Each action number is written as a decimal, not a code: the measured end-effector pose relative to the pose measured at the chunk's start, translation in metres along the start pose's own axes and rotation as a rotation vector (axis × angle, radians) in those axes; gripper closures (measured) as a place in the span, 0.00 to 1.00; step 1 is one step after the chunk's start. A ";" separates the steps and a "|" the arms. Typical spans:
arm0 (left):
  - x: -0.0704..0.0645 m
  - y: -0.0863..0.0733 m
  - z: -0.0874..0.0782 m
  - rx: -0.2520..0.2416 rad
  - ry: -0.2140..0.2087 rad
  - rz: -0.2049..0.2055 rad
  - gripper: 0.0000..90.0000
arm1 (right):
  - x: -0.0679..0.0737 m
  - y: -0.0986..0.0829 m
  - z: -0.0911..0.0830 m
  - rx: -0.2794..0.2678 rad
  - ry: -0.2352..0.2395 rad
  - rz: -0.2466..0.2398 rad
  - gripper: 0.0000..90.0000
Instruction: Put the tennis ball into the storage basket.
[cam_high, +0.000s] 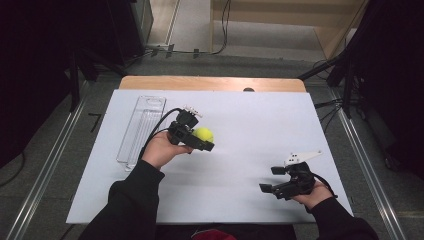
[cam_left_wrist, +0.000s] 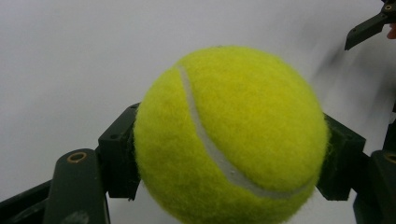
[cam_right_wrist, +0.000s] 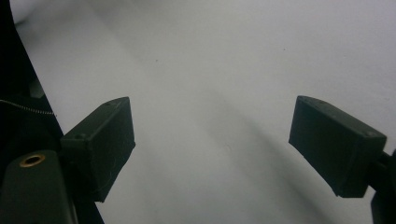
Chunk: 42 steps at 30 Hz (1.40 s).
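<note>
My left tool (cam_high: 201, 139) pinches a yellow tennis ball (cam_high: 204, 134), one jaw pressed against each side of it, and holds it over the white surface (cam_high: 250, 120) a little toward ten o'clock from the middle. In the left gripper view the ball (cam_left_wrist: 231, 135) sits squarely between the two black jaws, its white seam curving across the front. A clear plastic tray (cam_high: 141, 129) lies flat on the surface at nine o'clock from the ball, near it but apart. My right tool (cam_high: 272, 179) is at about five o'clock, near the surface's front edge, its jaws spread wide with nothing between them.
</note>
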<state>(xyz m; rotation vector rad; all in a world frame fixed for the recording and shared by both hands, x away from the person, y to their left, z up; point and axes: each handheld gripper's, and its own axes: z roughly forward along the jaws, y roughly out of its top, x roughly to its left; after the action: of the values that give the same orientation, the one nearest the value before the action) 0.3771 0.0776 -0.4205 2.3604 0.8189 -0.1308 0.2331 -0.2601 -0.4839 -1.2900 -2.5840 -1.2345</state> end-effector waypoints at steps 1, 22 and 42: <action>0.000 0.000 -0.001 0.003 0.000 0.001 0.29 | 0.000 0.000 0.000 0.000 0.000 -0.001 0.14; 0.000 0.002 -0.018 -0.001 0.008 -0.008 0.29 | 0.000 0.000 0.000 0.001 0.000 0.006 0.14; 0.010 0.000 -0.032 -0.018 0.036 -0.032 0.29 | 0.000 0.000 0.000 0.002 -0.001 0.007 0.14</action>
<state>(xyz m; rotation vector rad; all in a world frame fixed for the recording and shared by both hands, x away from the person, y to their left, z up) 0.3812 0.1020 -0.3976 2.3395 0.8723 -0.0939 0.2334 -0.2602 -0.4840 -1.2988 -2.5786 -1.2305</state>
